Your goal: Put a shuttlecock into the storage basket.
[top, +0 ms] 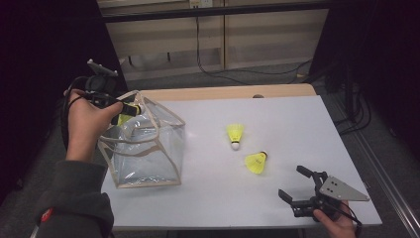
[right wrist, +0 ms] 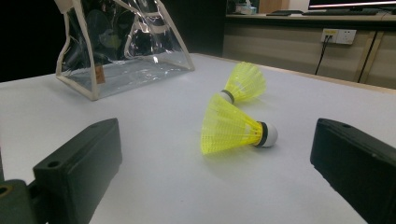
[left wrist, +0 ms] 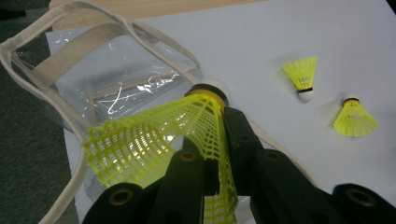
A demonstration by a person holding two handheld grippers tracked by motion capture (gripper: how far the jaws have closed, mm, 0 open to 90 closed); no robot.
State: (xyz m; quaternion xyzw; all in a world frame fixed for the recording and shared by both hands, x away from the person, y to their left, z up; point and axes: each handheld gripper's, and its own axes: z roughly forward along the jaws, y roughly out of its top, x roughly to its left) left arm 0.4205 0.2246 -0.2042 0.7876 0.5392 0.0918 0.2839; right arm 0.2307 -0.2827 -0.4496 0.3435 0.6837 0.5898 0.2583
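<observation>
From the high view, the left gripper (top: 130, 110) is up over the open mouth of the clear plastic tote bag with beige trim (top: 148, 153) at the left of the white desk (top: 297, 124), its fingers clenched on a yellow mesh-skirted plastic shuttlecock (top: 125, 117). Two more yellow shuttlecocks lie mid-desk, the farther one (top: 236, 135) and the nearer one (top: 256, 162), close together but apart. The right gripper (top: 294, 186) sits at the near right edge, fingers released, nothing between them. The left gripper view gives what the high view can't: the fingers (left wrist: 238, 135) pinch the held shuttlecock's (left wrist: 154, 140) skirt and squash it out of round, so I'd say it's feather-light, springy and easy to crush. The firm cork end by the black band looks like the better place to grab, or a gentle pinch on the skirt. The bag (left wrist: 107, 70) lies just beyond it. The right gripper view comes in low and shows the nearer shuttlecock (right wrist: 233, 126) lying on its side, white cap pointing right, so it'd likely roll if nudged, with the farther one (right wrist: 245, 83) behind it.
</observation>
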